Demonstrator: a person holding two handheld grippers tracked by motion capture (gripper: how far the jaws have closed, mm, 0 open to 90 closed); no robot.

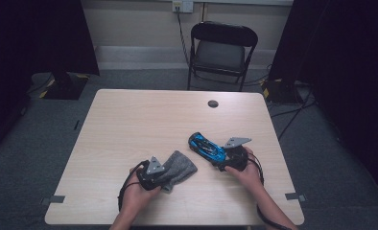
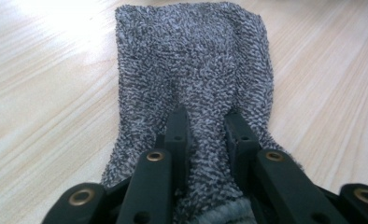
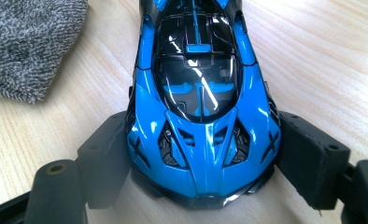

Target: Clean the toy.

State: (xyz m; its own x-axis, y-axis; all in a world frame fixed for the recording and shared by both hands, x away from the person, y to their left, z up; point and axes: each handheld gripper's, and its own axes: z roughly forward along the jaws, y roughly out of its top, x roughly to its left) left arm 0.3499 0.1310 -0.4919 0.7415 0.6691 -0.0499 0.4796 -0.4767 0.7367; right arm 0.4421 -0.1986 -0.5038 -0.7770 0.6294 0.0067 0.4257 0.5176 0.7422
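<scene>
A grey fuzzy sock (image 1: pixel 179 167) lies on the wooden table (image 1: pixel 144 120) near its front edge. My left gripper (image 1: pixel 159 178) is at the sock's near end. In the left gripper view my left gripper (image 2: pixel 204 128) is shut on a pinched fold of the sock (image 2: pixel 196 60). A blue and black toy car (image 1: pixel 206 146) rests to the right of the sock. My right gripper (image 1: pixel 224 160) grips it at one end. In the right gripper view the toy car (image 3: pixel 198 93) sits between the pads (image 3: pixel 308 154), which press on both its sides; right gripper (image 3: pixel 203 154).
A black folding chair (image 1: pixel 220 50) stands behind the table. A dark round cable hole (image 1: pixel 213 103) sits near the table's far edge. Cables run over the grey carpet at right. A corner of the sock (image 3: pixel 30 46) lies left of the car.
</scene>
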